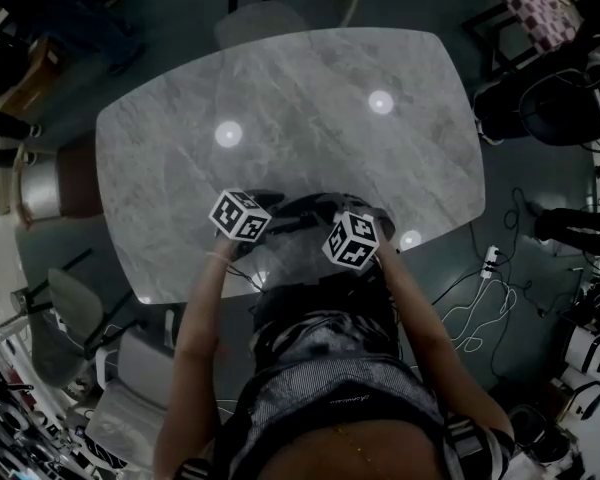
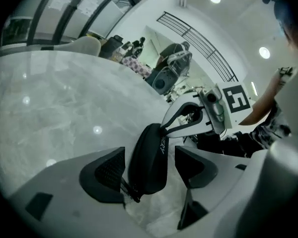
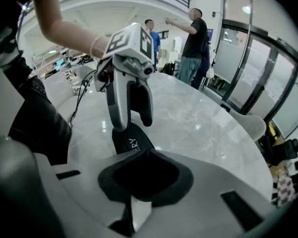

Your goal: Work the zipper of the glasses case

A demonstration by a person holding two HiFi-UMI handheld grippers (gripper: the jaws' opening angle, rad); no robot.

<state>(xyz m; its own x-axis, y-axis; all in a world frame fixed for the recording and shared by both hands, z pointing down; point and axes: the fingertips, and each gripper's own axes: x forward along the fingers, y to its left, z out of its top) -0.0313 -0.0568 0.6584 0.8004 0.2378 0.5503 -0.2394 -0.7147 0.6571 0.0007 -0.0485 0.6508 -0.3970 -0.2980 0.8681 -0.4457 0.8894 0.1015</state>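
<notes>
A black glasses case (image 2: 150, 155) stands on its edge on the grey marble table (image 1: 180, 168), near the front edge and just in front of the person. My left gripper (image 2: 151, 171) is open around the case's near end, with a clear gap at the right pad (image 2: 194, 165). A thin zipper cord (image 2: 125, 188) hangs by the left pad. My right gripper (image 3: 143, 158) is shut on the opposite end of the case (image 3: 130, 142); what exactly it pinches is hidden. In the head view both grippers (image 1: 270, 218) (image 1: 332, 216) meet over the dark case (image 1: 302, 208).
Chairs stand around the table, one at the far side (image 1: 260, 18) and one at the left (image 1: 75, 308). Cables and a power strip (image 1: 485, 268) lie on the floor to the right. Two people (image 3: 193, 38) stand beyond the table.
</notes>
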